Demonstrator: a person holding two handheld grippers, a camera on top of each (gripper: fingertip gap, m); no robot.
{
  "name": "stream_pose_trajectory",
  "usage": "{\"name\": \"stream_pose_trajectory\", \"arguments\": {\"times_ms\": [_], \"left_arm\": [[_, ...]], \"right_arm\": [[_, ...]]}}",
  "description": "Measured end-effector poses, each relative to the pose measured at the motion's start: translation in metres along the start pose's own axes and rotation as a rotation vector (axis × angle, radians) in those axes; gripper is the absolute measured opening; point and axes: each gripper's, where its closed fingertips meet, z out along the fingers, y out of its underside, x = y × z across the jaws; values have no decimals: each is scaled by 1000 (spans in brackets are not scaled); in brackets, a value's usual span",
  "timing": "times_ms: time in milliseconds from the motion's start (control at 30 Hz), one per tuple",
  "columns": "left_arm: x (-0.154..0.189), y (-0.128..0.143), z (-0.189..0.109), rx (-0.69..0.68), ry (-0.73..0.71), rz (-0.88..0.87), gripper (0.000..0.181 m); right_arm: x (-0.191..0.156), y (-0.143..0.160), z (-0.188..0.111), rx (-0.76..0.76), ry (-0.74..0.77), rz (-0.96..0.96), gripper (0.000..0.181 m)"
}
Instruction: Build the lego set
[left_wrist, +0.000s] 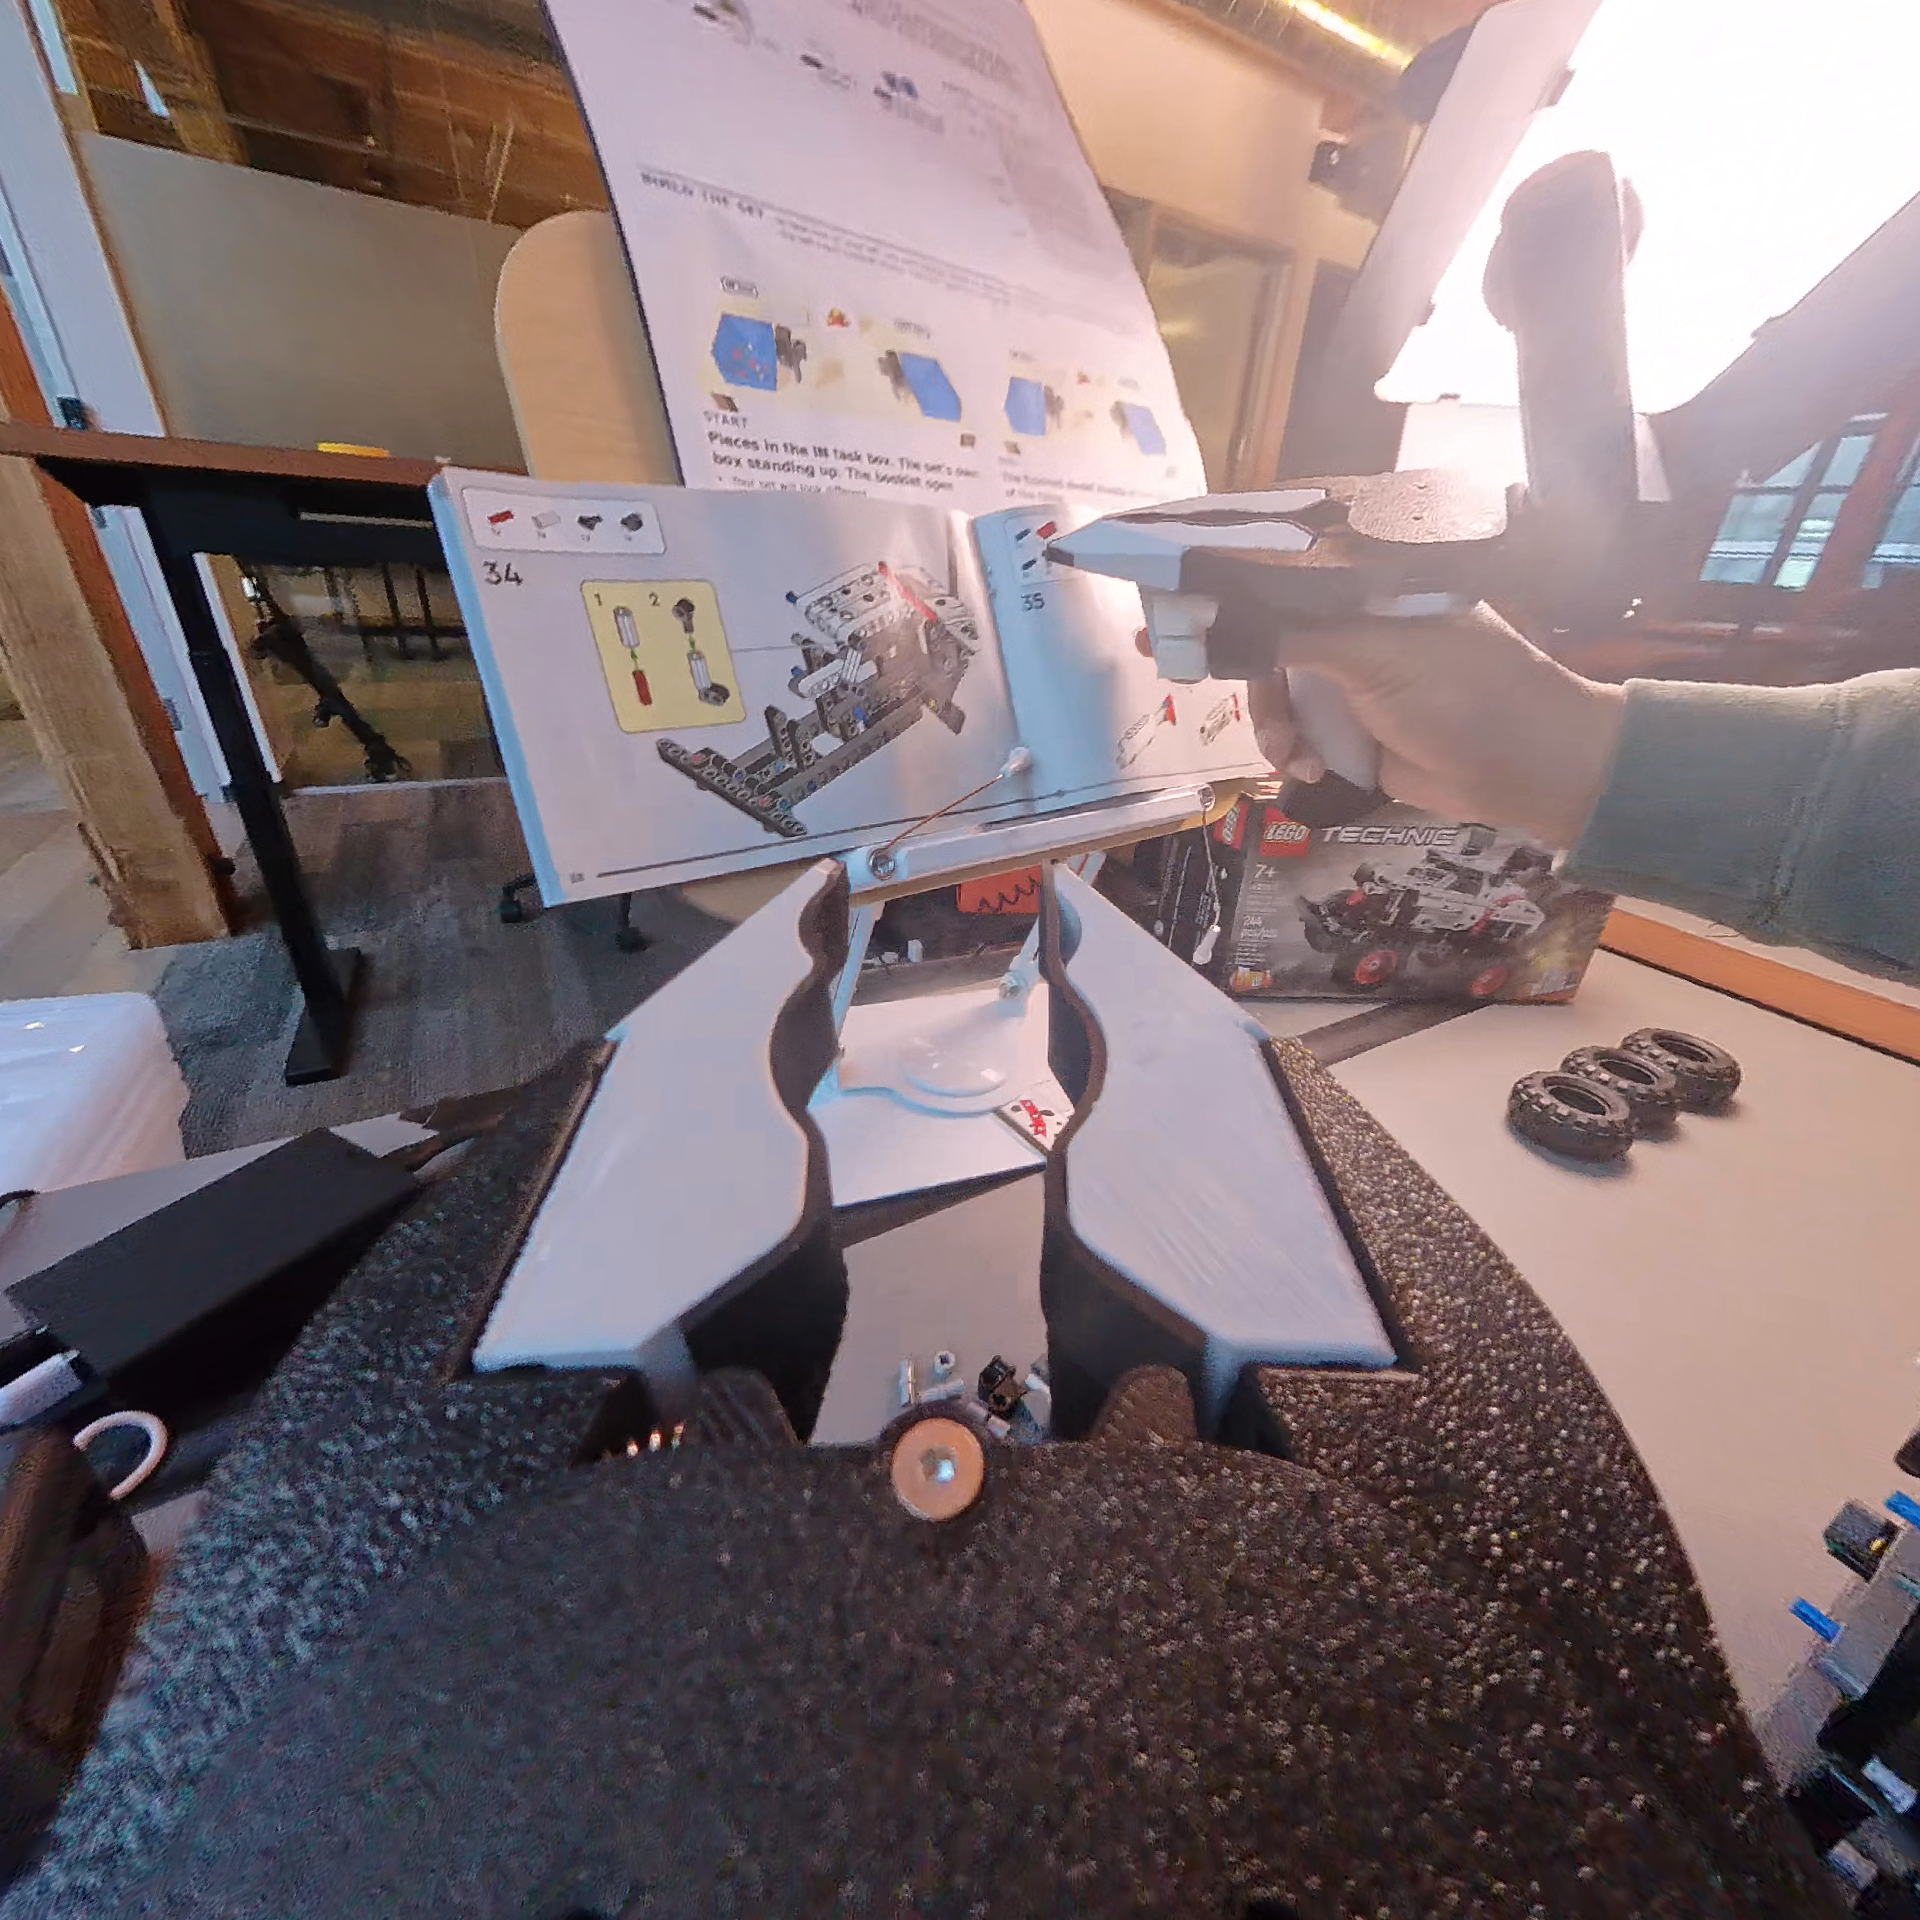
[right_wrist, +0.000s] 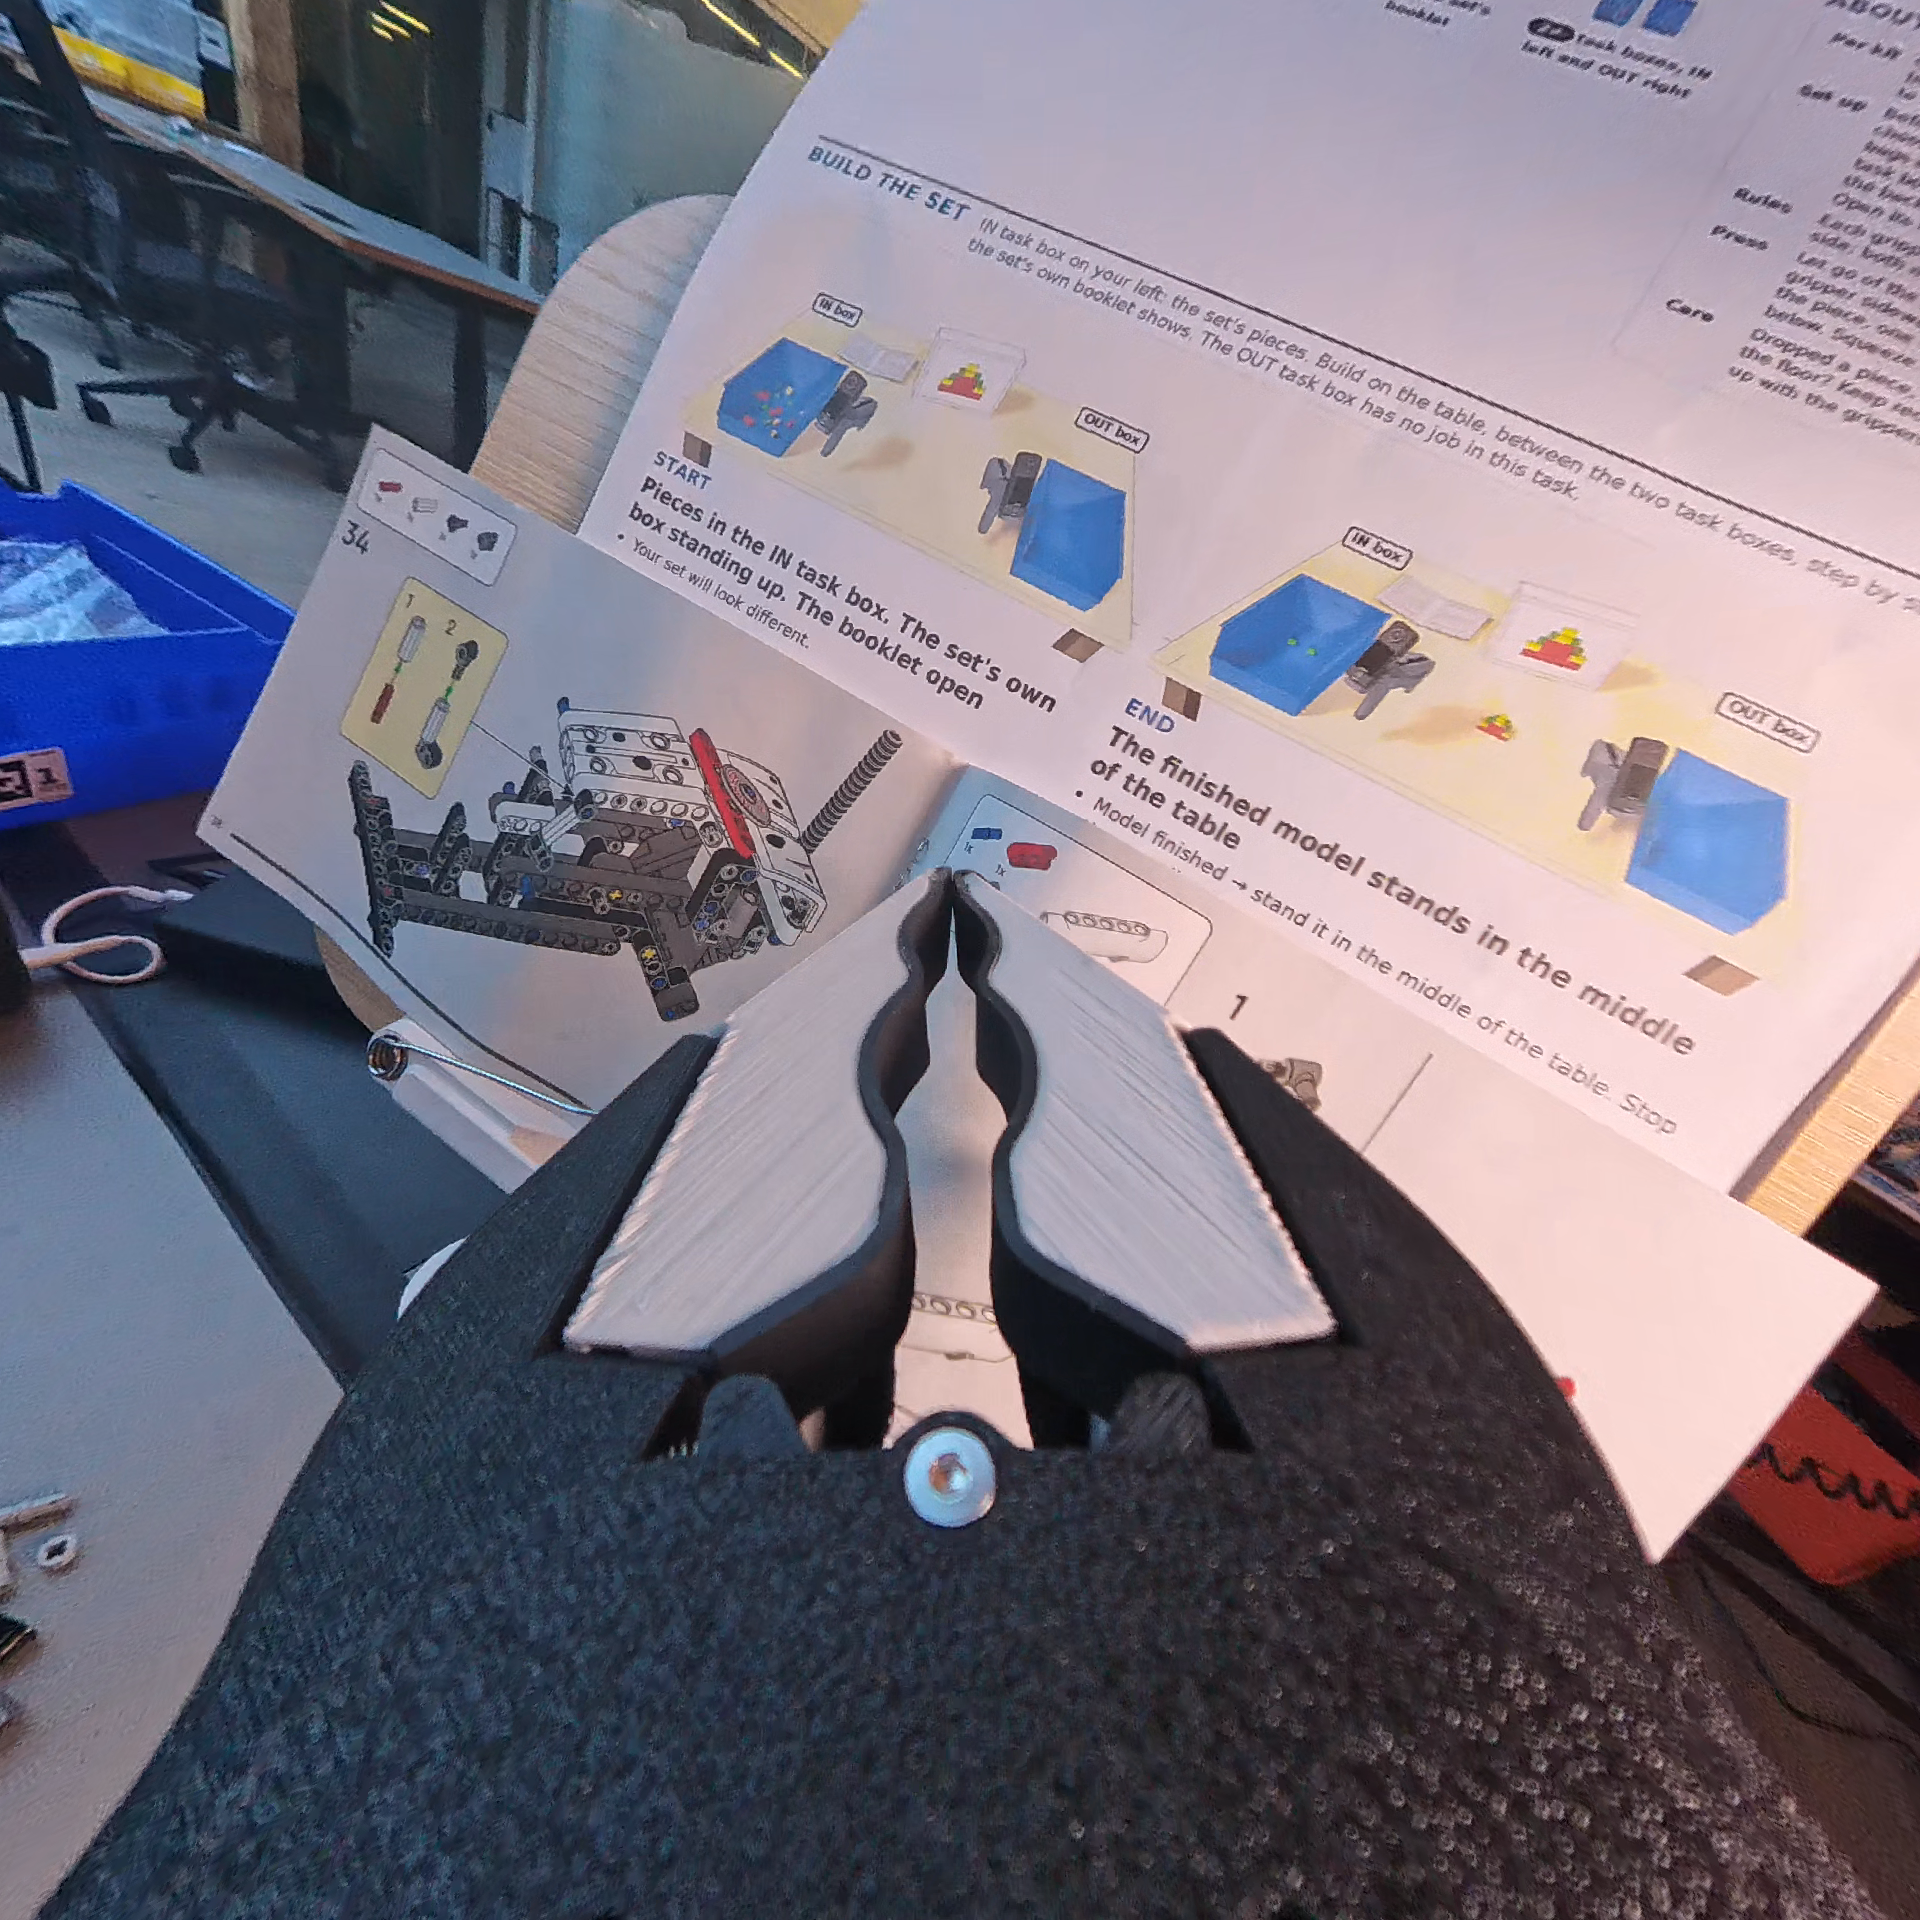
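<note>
The Lego booklet (left_wrist: 779, 665) stands open on a white stand (left_wrist: 935, 1049) at the back of the table. My left gripper (left_wrist: 945, 894) is open and empty, held low in front of the stand. A hand in a green sleeve holds my right gripper (left_wrist: 1055, 551) up at the top of the booklet's right page. In the right wrist view that gripper (right_wrist: 952, 881) is shut, with its tips at the right page (right_wrist: 1351, 1226) close to the spine. I cannot tell whether paper is pinched. A few small loose pieces (left_wrist: 982, 1382) lie under my left gripper.
Three black tyres (left_wrist: 1621, 1091) lie in a row on the right. The set's box (left_wrist: 1403, 914) stands behind them. A partly built model (left_wrist: 1870, 1662) is at the right edge. A blue bin (right_wrist: 104, 665) is on the left. A large printed sheet (right_wrist: 1351, 416) rises behind the booklet. Tip to tip, the grippers are about 25 cm apart. The partly built model (left_wrist: 1870, 1662) is closer to my left gripper, around 25 cm from its tips; the right tips are 40 cm off.
</note>
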Motion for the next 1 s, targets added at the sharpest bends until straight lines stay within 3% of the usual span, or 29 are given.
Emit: {"name": "stream_pose_trajectory", "arguments": {"times_ms": [200,467,833,933,1000], "left_arm": [[-6,9,2,-20,17,-78,33],[11,22,7,-69,72,-38,34],[2,21,3,-91,58,-54,34],[-6,16,0,-91,39,-42,34],[-10,12,-3,-87,34,-43,33]], "right_arm": [[3,7,6,4,35,-23,0],[14,6,5,-9,75,-10,0],[17,10,-2,-51,54,-24,0],[-5,-1,-26,-44,-39,-13,0],[-55,-4,-58,-89,-294,-12,8]]}}
